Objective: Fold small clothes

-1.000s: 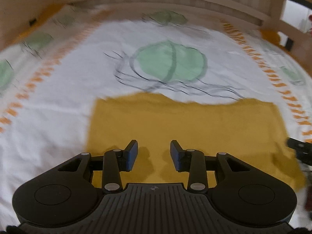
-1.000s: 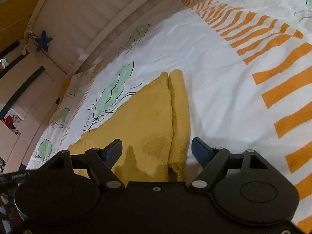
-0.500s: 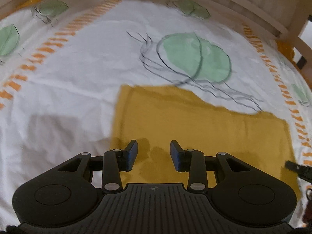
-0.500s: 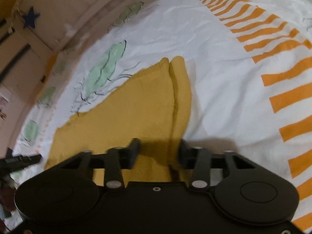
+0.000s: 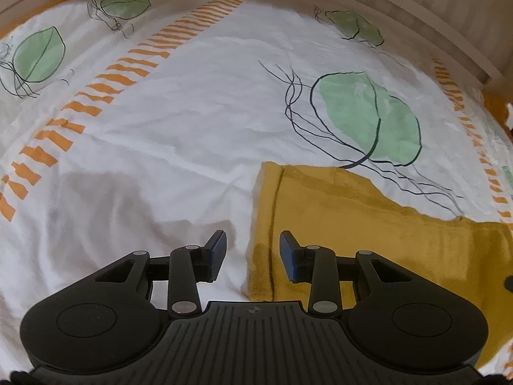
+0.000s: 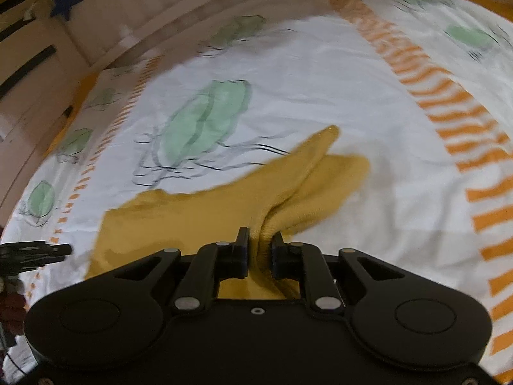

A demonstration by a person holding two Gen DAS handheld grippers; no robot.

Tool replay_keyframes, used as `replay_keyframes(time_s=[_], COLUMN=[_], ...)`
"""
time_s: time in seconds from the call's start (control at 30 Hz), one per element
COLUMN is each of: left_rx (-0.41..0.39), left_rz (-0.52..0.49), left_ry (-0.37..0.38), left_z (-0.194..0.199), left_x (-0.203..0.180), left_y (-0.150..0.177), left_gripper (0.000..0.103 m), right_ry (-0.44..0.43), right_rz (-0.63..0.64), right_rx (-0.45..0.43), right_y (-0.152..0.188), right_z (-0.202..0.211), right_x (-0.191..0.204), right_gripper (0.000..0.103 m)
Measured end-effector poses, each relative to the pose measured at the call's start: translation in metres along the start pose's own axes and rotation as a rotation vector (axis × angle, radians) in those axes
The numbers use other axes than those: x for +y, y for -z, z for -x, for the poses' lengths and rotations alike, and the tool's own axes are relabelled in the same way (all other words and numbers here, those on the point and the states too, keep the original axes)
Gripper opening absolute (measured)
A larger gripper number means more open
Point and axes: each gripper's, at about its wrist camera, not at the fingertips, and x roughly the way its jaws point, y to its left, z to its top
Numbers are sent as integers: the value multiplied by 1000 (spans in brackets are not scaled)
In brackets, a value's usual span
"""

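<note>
A mustard-yellow knitted garment (image 5: 368, 224) lies flat on a white bedsheet (image 5: 192, 128) printed with green leaves and orange dashes. My left gripper (image 5: 253, 240) hovers open over the garment's left hem edge, one finger above the sheet and the other above the cloth, gripping nothing. In the right wrist view, my right gripper (image 6: 260, 240) has its jaws closing on a bunched fold at the right edge of the garment (image 6: 208, 215). The pads press on the fold, and that side rises off the sheet. The left gripper (image 6: 35, 252) shows at the far left.
A pale wooden bed rail (image 5: 400, 3) curves along the far side of the sheet. A blue star (image 6: 65, 1) hangs on the slatted wall at upper left in the right wrist view. Bare sheet (image 6: 400, 224) lies to the right of the garment.
The right jaws went from wide open to pinched on the garment's right edge and lifted it. The left gripper slid left from above the garment's middle to its left edge, still open.
</note>
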Motion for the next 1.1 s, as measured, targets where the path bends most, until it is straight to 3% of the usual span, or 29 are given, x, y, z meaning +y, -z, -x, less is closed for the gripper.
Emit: replay_keyframes(time_s=[0.3,0.57,0.87,0.97,1.03,1.1], left_rx=[-21,-29,-17,-18,-15,-13], left_rz=[3,55,73,84,96,105], left_ry=[48,38,43,43,50,58], left_z=[12,12,6,6,5,5], left_x=[13,34,43,46,49,51], left_y=[-6,-12,-13,-13,-13,-13], left_gripper=[35,35,35,35,35,35], right_ry=[-168,-262,-321,-305,-303,-348], right_rz=[40,62,53,91,131,128], right_rx=[-9,57,92,92,124,172], right_y=[-10,5,27,33,39,44], right_z=[-29,-85,-106,-112,-122,-131], right_x=[93,162,197,210,218,221], right_gripper=[20,20,20,20,27,28])
